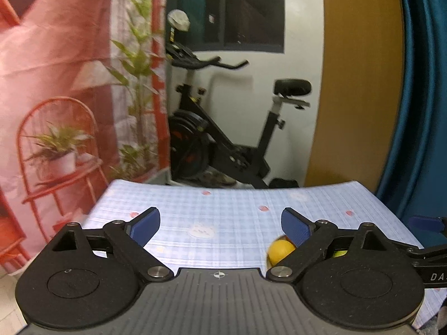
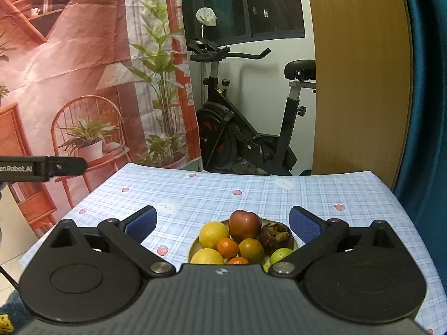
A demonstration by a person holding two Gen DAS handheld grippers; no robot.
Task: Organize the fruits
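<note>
- The left gripper [image 1: 220, 224] stands with its blue pads [image 1: 145, 227] spread wide and nothing between them, only the checked cloth of the worktop [image 1: 223, 203] below.
- A yellow fruit [image 1: 279, 249] shows just behind the left gripper's right finger, partly hidden by it; it sits apart from the pads and is not held.
- At the far right edge of the left wrist view, part of the other gripper pokes in, beside the left gripper's right finger.
- The right gripper [image 2: 223, 223] is also spread wide, and its blue pads [image 2: 303, 224] touch nothing.
- A plate [image 2: 192, 248] of fruit lies on the worktop [image 2: 223, 189] below and between the right gripper's fingers, close to its body, which covers the near part of the plate.
- On the plate, going left to right: two lemons [image 2: 213, 233], one nearer the gripper's body than the other; small oranges [image 2: 227, 247] in the middle; a red apple [image 2: 245, 225] at the far side; a dark mangosteen [image 2: 275, 236]; and a green lime [image 2: 280, 255] beside the right finger.
- The fruits touch one another in a tight cluster.
- Beyond the worktop's far edge, ahead of both grippers, stands an exercise bike [image 2: 251, 128], with a printed backdrop [image 2: 69, 69] to its left.
</note>
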